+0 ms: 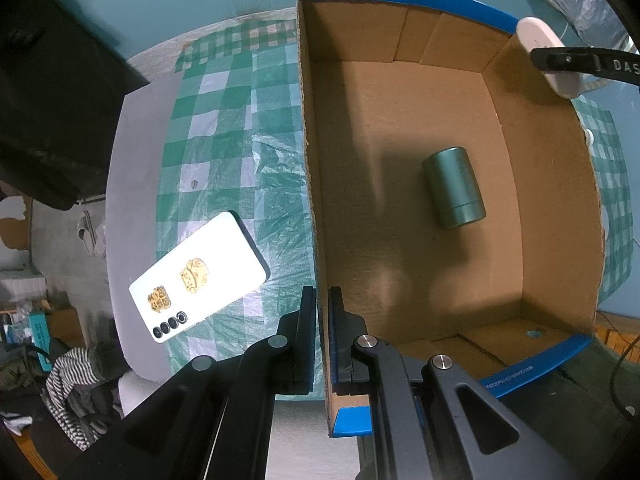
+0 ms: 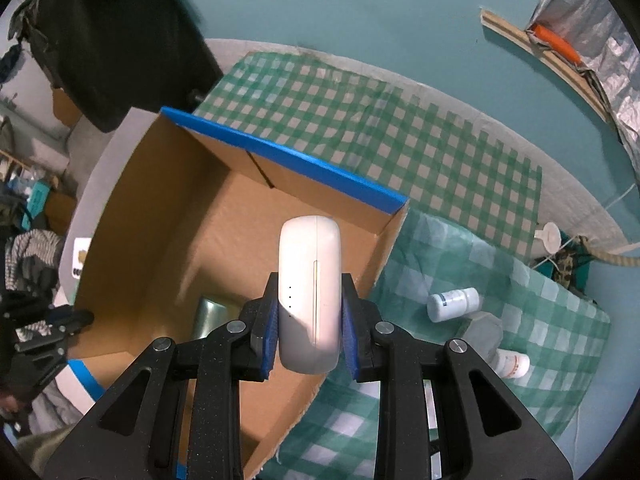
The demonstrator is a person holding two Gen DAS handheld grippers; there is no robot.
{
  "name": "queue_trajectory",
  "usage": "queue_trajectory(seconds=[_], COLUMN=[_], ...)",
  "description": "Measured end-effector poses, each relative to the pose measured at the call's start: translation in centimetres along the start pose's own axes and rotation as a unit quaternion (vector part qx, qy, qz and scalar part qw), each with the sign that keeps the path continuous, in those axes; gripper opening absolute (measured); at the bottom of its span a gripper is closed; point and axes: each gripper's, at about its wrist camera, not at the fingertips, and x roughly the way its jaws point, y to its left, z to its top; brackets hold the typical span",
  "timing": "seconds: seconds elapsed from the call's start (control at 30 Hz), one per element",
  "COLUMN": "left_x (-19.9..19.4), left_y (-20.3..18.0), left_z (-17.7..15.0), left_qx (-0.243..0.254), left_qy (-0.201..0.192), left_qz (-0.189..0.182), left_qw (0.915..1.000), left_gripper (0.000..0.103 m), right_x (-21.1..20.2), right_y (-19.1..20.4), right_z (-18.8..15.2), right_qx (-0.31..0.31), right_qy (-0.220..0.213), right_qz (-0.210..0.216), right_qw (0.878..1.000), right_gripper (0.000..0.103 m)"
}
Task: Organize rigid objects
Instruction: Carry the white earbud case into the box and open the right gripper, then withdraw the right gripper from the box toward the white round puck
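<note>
An open cardboard box [image 1: 404, 128] with blue-taped rims stands on the checked cloth. My left gripper [image 1: 322, 300] is shut on the box's left wall, one pad on each side. A green metal can [image 1: 454, 188] lies on its side on the box floor. My right gripper [image 2: 309, 300] is shut on a white oblong case [image 2: 310, 292], held over the box's [image 2: 168, 216] right part, near the right rim. In the left wrist view the white case [image 1: 548, 56] and one right finger show above the box's far right corner.
A white phone [image 1: 198, 272] lies face down on the cloth left of the box. Right of the box lie two white pill bottles [image 2: 452, 304] [image 2: 510, 364] and a grey hexagonal object [image 2: 482, 332]. A black bag [image 2: 120, 36] stands behind the box. Clothes lie beyond the table's left edge.
</note>
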Motion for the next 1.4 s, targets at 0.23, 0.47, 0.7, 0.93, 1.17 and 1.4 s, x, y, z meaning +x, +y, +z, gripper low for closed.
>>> queue_trajectory(seconds=[0.23,0.47,0.7,0.93,1.17,1.4], left_x=[0.1,0.1,0.1,0.0,0.0,0.0], left_y=[0.0,0.0,0.0,0.0,0.0,0.0], left_z=[0.0,0.0,-0.1,-0.2,-0.2,-0.1], left_qx=[0.000,0.001,0.002,0.003,0.003,0.005], left_qy=[0.001,0.002,0.001,0.002,0.002,0.002], left_qz=[0.000,0.000,0.001,0.001,0.001,0.001], left_qw=[1.0000,1.0000,1.0000,1.0000,1.0000,1.0000], left_gripper=[0.005,0.005,0.005,0.005,0.005,0.005], right_x=[0.9,0.1,-1.3,-2.6,-3.6,-4.7], right_y=[-0.1,0.0,0.0,0.3,-0.3,-1.4], right_z=[-0.1,0.0,0.3,0.2,-0.3,-1.4], right_qx=[0.004,-0.002,0.001,-0.001,0.013,0.026], right_qy=[0.011,-0.001,-0.013,-0.023,-0.027,-0.030], right_qz=[-0.001,0.000,-0.005,-0.013,-0.017,-0.021], right_qw=[1.000,1.000,1.000,1.000,0.999,0.999], right_gripper=[0.026,0.026,0.031,0.041,0.048,0.048])
